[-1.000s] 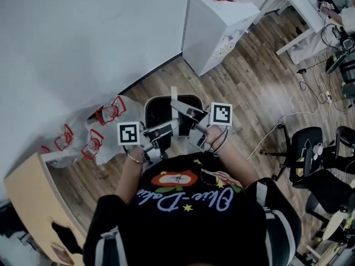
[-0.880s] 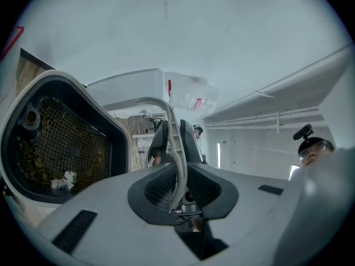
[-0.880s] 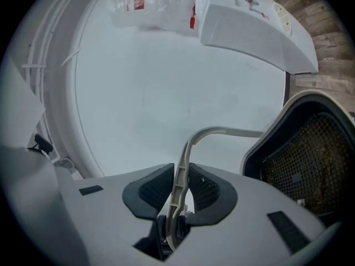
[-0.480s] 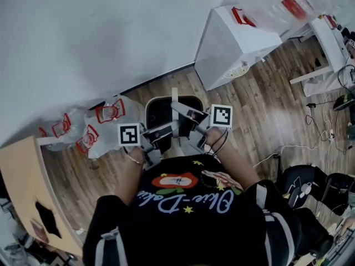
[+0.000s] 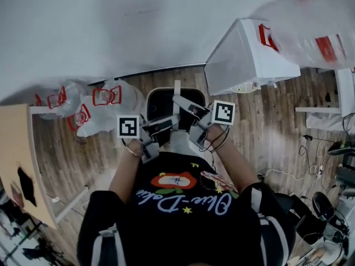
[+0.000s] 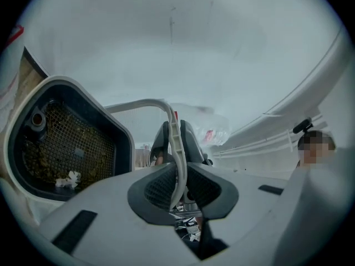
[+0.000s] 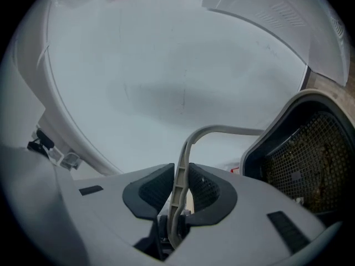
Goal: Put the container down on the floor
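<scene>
We find the container (image 5: 162,101), a grey-rimmed bin with a dark mesh inside, held in front of the person's torso over the wooden floor (image 5: 260,126), near the white wall (image 5: 111,26). Its thin pale handle (image 6: 176,143) is clamped by the left gripper (image 5: 166,123) and the right gripper (image 5: 188,105). Plastic bags (image 5: 94,107) lie to the left and a white cabinet (image 5: 249,60) stands to the right.
</scene>
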The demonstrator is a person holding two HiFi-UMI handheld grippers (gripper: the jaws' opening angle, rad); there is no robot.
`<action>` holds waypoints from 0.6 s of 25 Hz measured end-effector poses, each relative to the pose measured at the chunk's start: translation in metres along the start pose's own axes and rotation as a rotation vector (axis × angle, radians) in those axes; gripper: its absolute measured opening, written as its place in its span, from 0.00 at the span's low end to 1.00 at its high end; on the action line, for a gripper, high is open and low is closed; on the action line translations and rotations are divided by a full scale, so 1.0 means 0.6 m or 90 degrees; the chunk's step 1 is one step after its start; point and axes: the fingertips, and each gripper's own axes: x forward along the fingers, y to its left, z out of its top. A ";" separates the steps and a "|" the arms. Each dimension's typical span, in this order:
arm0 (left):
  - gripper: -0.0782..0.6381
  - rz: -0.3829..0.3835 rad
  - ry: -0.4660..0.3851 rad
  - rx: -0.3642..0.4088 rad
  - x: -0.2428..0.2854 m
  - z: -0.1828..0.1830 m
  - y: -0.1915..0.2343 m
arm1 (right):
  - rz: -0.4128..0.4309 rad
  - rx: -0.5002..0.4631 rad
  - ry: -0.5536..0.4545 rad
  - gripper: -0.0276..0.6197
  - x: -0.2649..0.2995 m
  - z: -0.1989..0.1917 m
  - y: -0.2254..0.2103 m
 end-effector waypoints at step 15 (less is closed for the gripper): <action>0.18 0.004 -0.007 0.044 0.008 0.020 0.008 | -0.022 -0.036 0.019 0.16 0.012 0.017 0.000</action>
